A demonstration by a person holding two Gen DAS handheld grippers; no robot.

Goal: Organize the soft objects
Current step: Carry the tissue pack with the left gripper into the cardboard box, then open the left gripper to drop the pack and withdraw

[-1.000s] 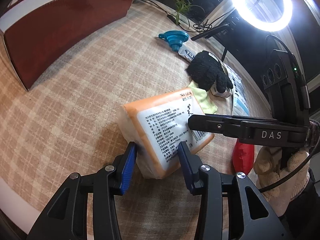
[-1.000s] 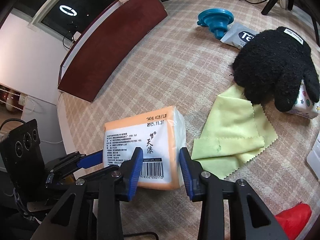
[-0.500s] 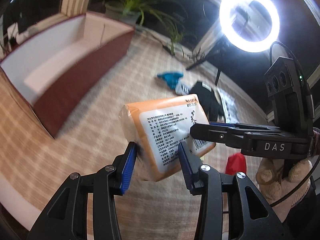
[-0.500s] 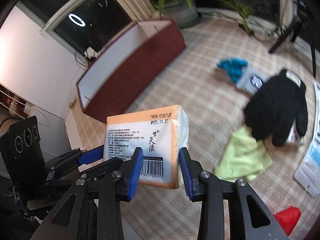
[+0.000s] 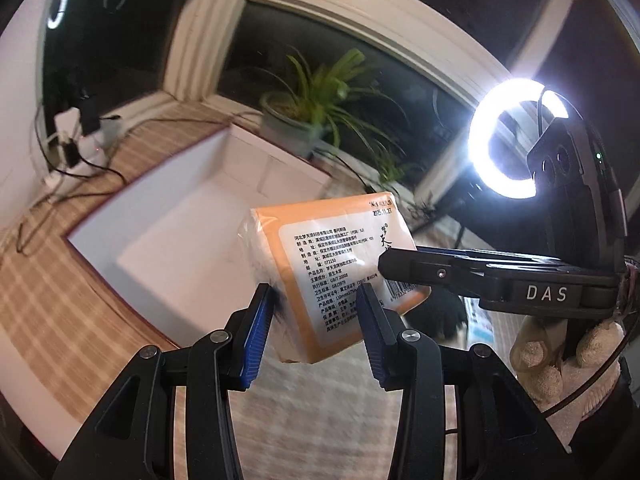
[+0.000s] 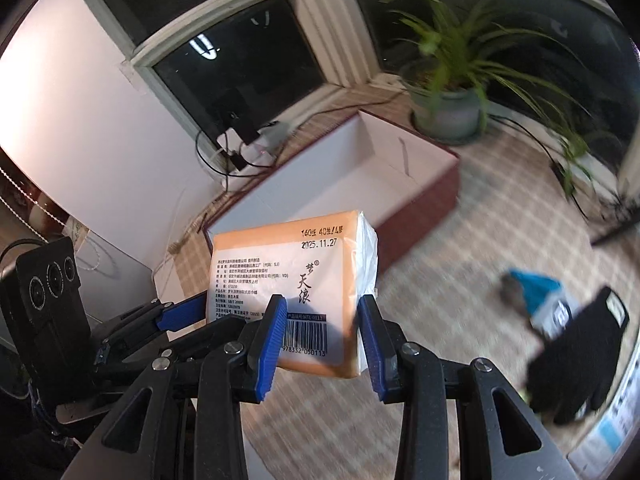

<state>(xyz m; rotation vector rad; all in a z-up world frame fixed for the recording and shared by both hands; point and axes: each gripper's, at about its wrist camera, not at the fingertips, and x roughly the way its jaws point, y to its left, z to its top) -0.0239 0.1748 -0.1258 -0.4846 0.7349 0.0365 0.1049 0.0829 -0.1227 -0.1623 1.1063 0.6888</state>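
Note:
An orange-and-white tissue pack (image 5: 332, 276) is held in the air by both grippers. My left gripper (image 5: 312, 332) is shut on its near end. My right gripper (image 6: 322, 340) is shut on its other end, over the barcode; the pack also shows in the right wrist view (image 6: 288, 288). The right gripper's fingers (image 5: 432, 272) reach in from the right in the left wrist view. Behind the pack lies an open dark red box with a white inside (image 5: 180, 216), also in the right wrist view (image 6: 352, 172). A black glove (image 6: 580, 356) lies on the checked cloth at the right.
A potted plant (image 5: 304, 120) stands behind the box. A lit ring light (image 5: 516, 136) stands at the right. A blue funnel (image 6: 532, 284) and a white packet (image 6: 556, 312) lie by the glove. Cables and a power strip (image 6: 240, 148) sit by the window.
Both grippers have lifted the tissue pack off the cloth and carried it up toward the open box. The views have tilted up, and the box's white inside now shows.

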